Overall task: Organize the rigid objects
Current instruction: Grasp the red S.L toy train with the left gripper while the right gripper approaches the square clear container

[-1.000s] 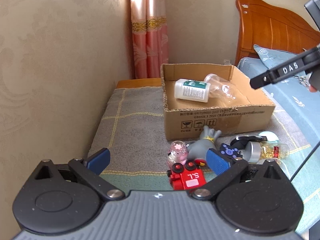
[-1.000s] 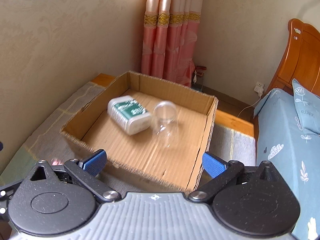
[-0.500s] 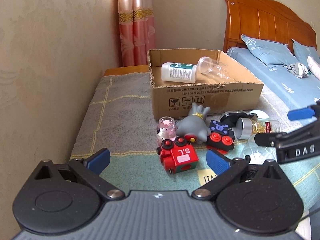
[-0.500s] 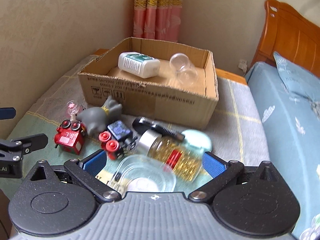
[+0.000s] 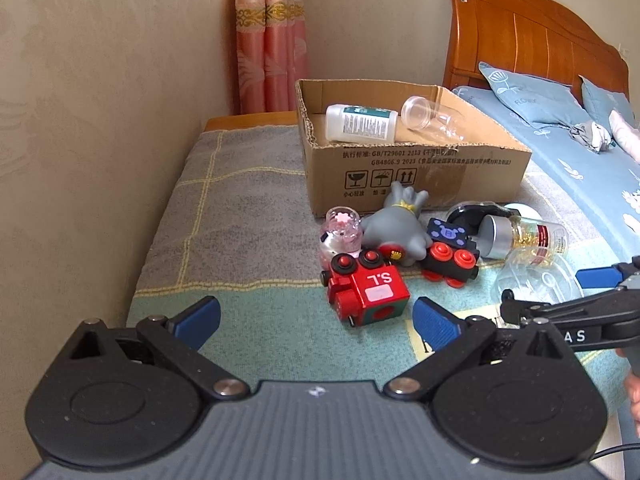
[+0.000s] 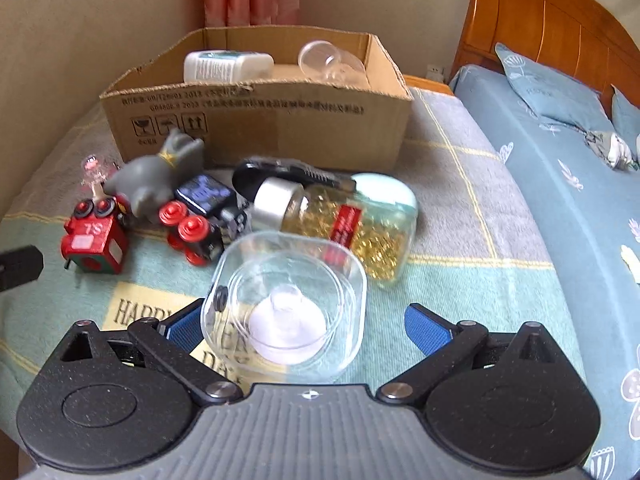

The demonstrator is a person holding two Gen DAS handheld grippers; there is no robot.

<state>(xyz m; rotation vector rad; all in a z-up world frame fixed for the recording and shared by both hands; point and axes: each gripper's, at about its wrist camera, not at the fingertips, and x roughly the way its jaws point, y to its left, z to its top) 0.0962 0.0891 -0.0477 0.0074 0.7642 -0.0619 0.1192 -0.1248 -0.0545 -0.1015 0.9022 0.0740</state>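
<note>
A cardboard box [image 5: 416, 168] [image 6: 256, 120] holds a white bottle [image 5: 360, 122] [image 6: 226, 65] and a clear cup [image 5: 430, 118] [image 6: 330, 60]. In front of it lie a red toy train [image 5: 366, 286] [image 6: 94, 238], a black toy car [image 5: 450, 252] [image 6: 200, 216], a grey figure [image 5: 398, 226] [image 6: 154, 176], a small pink jar [image 5: 340, 234], a glass jar of gold bits [image 5: 524, 238] [image 6: 344, 224] and a clear square container [image 6: 284, 308] [image 5: 538, 280]. My left gripper [image 5: 316, 314] is open, just short of the red train. My right gripper [image 6: 296, 326] is open with the clear container between its fingers.
The objects lie on a grey and green blanket [image 5: 240, 208] [image 6: 460, 280]. A beige wall [image 5: 100, 120] runs along the left. A bed with blue sheets [image 5: 580, 160] [image 6: 560, 168] and a wooden headboard [image 5: 532, 40] is to the right. A black flat item [image 6: 276, 170] lies behind the jar.
Both grippers have pulled back from the box and lowered toward the loose objects. The right gripper has moved from above the box down to the clear container.
</note>
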